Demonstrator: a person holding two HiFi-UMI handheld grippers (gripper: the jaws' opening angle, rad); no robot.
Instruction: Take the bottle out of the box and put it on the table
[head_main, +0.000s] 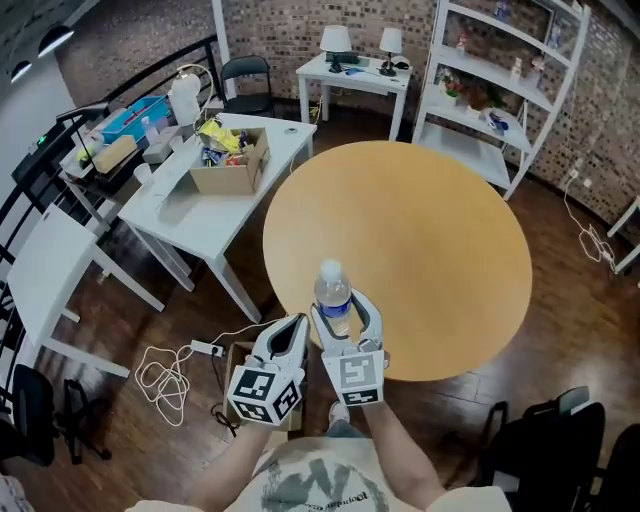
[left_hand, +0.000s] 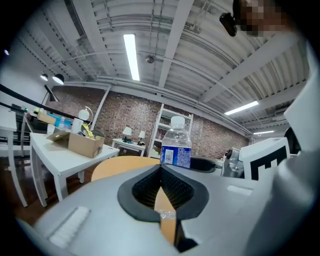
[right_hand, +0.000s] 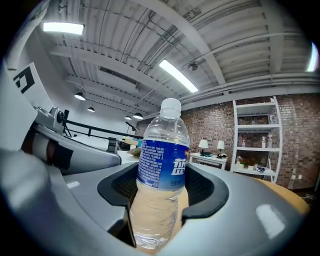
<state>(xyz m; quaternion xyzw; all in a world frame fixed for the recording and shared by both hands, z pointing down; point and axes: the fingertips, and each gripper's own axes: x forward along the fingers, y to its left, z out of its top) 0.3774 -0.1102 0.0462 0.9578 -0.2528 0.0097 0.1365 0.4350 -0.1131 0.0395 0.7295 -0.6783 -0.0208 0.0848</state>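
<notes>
Half done, by my read: the bottle (head_main: 333, 297) is out of any box and upright in my right gripper (head_main: 345, 318), jaws wide and clamped on its lower body. It sits over the near edge of the round table (head_main: 420, 250). I can't tell if its base touches the top.

What's left is to set it down on the wood and release.

My left gripper (head_main: 293, 330) is just beside the right one, pinched together with nothing in it. A cardboard box (head_main: 240, 356) lies on the floor below it (mostly hidden).

Bottle look: clear plastic, white cap on, blue label around the middle. Lower half looks tan (possibly just the table showing through).
</notes>
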